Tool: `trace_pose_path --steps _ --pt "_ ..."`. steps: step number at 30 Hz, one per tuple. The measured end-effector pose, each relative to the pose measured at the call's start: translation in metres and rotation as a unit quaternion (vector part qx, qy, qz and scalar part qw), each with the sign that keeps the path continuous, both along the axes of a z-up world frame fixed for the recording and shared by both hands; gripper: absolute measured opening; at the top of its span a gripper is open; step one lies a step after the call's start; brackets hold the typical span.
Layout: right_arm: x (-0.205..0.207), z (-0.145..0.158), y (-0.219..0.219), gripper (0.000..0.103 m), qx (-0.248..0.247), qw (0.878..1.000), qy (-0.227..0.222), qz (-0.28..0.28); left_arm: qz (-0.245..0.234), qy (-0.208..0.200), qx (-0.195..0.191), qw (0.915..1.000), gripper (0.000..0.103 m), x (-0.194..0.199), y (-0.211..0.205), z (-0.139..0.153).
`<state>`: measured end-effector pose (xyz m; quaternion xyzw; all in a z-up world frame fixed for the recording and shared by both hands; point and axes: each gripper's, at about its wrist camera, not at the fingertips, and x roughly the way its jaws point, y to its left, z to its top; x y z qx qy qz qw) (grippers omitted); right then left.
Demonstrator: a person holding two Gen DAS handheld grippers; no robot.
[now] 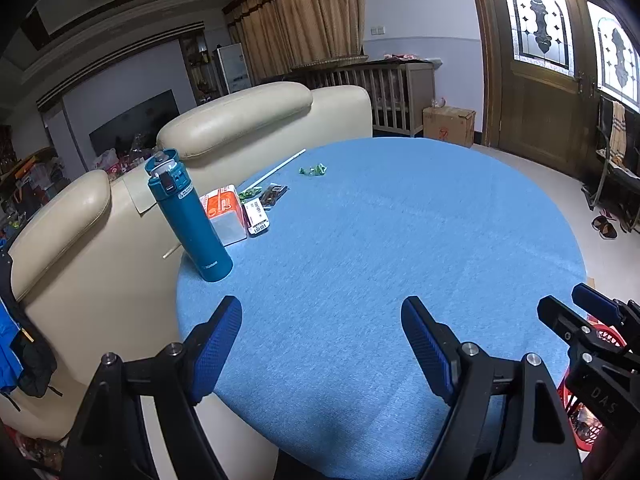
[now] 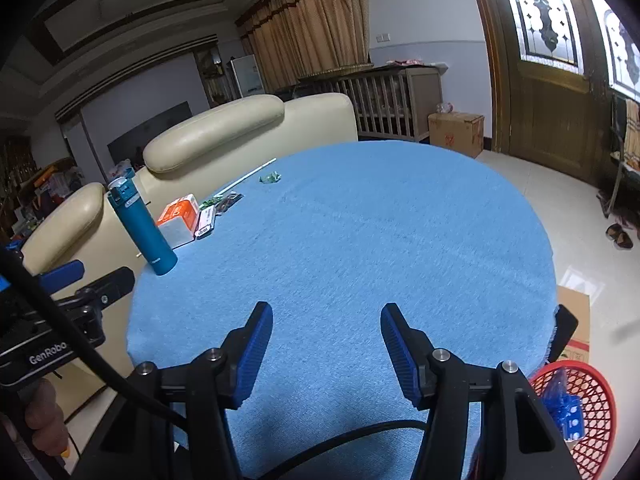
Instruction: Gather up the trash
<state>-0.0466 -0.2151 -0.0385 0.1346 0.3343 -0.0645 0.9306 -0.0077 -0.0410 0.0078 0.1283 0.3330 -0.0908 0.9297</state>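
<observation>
— Green wrapper (image 1: pixel 313 169), crumpled, lies far across the blue tabletop (image 1: pixel 400 240), up and to the left of both my grippers. More litter sits near it: a second green scrap (image 1: pixel 250 193) and a dark packet (image 1: pixel 274 195), close by the orange-and-white box (image 1: pixel 224 213) and the teal bottle (image 1: pixel 188 216).

— Which hand is nearer?

— Left, as I judge it. The scraps sit on the left half of the tabletop, and my left gripper (image 1: pixel 320 344) hangs over the near left edge. My right gripper (image 2: pixel 326 354) is over the near edge too, further right, with the red basket (image 2: pixel 592 408) just beside it, low down off the tabletop's edge.

— Any long axis to mind?

— Lone wrapper runs roughly side to side as I see it. A white stick (image 1: pixel 280 165) lies slantwise just to its left; they look apart.

— Grippers?

— Left stands wide apart, nothing between the pads. Right is narrower but also parted and empty. Neither touches anything. Basket already holds a blue packet (image 2: pixel 564 404).
</observation>
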Motion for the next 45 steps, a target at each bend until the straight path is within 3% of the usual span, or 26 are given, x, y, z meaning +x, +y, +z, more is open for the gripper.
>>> trace_pose_path --steps 31,45 --pt "-0.025 0.015 0.004 0.061 -0.040 0.999 -0.008 -0.016 -0.021 -0.009 0.000 0.9997 0.082 -0.023 -0.003 0.003" --pt "-0.025 0.010 0.000 0.061 -0.030 0.999 -0.001 -0.022 -0.015 -0.001 0.001 0.9999 0.082 -0.019 0.001 -0.003"
